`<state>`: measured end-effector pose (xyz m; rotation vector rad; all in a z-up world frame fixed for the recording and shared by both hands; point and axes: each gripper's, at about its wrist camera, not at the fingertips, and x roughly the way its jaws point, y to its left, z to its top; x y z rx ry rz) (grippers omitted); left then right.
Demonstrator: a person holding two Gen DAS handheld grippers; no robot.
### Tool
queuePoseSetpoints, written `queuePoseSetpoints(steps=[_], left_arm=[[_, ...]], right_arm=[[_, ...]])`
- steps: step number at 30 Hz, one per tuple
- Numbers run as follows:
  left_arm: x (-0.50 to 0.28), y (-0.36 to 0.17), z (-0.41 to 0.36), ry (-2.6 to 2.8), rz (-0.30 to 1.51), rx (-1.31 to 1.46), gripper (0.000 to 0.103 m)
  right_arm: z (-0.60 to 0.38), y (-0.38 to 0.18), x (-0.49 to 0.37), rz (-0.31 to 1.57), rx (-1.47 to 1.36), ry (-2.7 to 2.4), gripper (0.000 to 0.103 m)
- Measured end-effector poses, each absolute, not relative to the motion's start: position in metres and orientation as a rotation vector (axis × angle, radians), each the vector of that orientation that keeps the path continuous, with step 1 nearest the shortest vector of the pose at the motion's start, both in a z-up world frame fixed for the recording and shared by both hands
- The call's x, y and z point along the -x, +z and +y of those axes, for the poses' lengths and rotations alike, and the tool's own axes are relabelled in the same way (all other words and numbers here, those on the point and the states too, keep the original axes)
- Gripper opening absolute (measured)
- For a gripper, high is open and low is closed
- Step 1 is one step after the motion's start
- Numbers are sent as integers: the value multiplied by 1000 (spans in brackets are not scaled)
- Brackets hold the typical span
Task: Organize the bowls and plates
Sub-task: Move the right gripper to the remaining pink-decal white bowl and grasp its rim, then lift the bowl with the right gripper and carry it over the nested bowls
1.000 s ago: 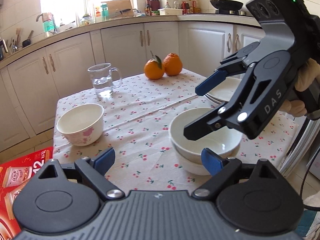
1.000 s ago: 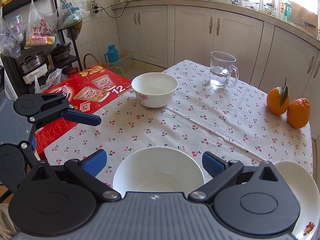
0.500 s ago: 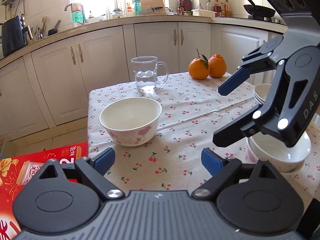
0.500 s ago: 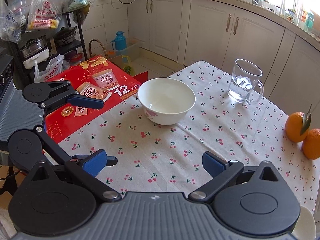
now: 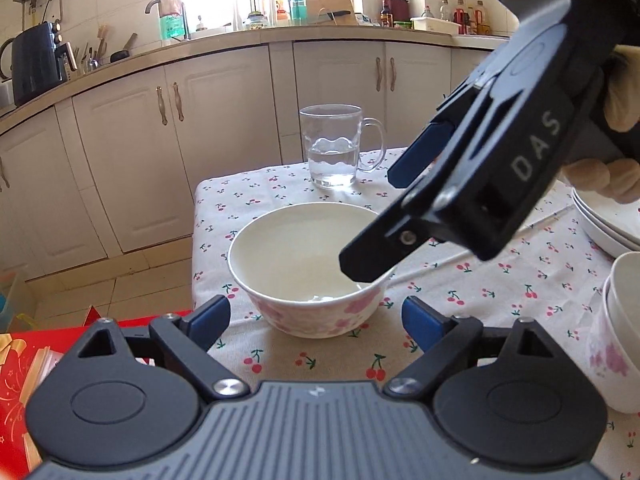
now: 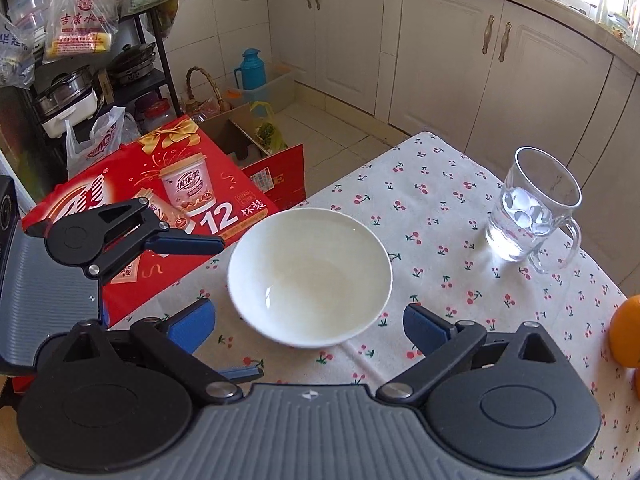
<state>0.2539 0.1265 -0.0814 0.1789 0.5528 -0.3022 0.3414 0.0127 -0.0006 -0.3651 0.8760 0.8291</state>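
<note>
A white bowl with pink flowers (image 5: pixel 308 268) (image 6: pixel 310 276) stands alone near the table's left corner. My left gripper (image 5: pixel 314 320) is open, just short of the bowl's near side. It shows at the left of the right wrist view as well, left gripper (image 6: pixel 240 308), beside the bowl's rim. My right gripper (image 6: pixel 308 326) hangs tilted down over the bowl. Its jaws are closing, the bowl's near part lies between them, and the pads do not touch it. From the side, the right gripper (image 5: pixel 372 216) has its lower finger over the bowl's right rim. Stacked bowls (image 5: pixel 616 332) and stacked plates (image 5: pixel 608 220) stand at the right.
A glass mug (image 5: pixel 334 144) (image 6: pixel 536 208) with water stands behind the bowl on the cherry-print tablecloth (image 5: pixel 480 280). An orange (image 6: pixel 626 332) lies at the far right. A red gift box (image 6: pixel 140 192) sits on the floor by the table's left edge, with cabinets beyond.
Both grippers have swept left across the table, away from the stacked bowls, to the lone flowered bowl. That bowl now fills the middle of both views.
</note>
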Motion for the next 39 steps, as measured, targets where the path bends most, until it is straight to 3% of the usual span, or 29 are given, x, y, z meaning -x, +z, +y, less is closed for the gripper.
queuePoseSetpoints(steps=[5,16,39], left_arm=[[-262,-86,124,-306,560,-178,91],[-270,-87,122,-313,561,-181,88],[-221,-51,94,-339,550,-231,87]], right_arm=[[22,-13,-367,916,348,826,97],[21,-33,-387,968,287,849,72],[-16,-1,-337,902,253,859,71]])
